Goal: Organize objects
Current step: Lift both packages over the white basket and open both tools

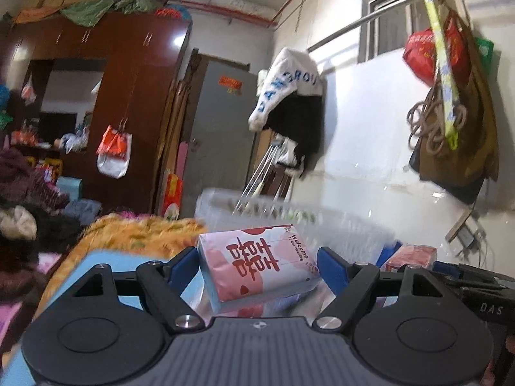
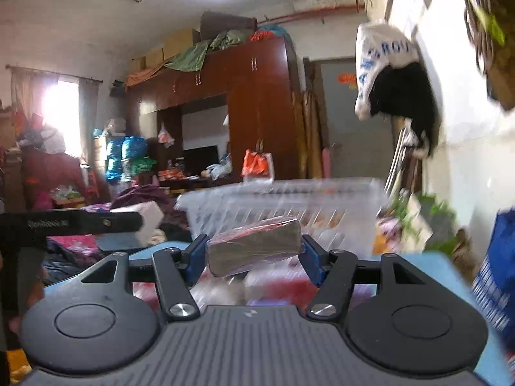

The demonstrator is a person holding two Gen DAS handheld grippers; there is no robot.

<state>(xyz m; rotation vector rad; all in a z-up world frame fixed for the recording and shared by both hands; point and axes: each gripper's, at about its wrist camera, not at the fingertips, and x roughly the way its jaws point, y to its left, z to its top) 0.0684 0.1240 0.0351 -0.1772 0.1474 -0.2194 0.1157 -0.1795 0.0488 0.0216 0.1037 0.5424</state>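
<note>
Cluttered bedroom; left tool pinching pink tissue pack, right tool pinching wrapped pack

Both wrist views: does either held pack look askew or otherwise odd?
Yes. The pink tissue pack sits tilted in the left gripper, one corner low. The right gripper holds a dark wrapped pack slightly slanted too.

A dark wooden wardrobe is standing ahead-left of the hand-held gripper; a white garment is hanging ahead-right on the wall.
</note>
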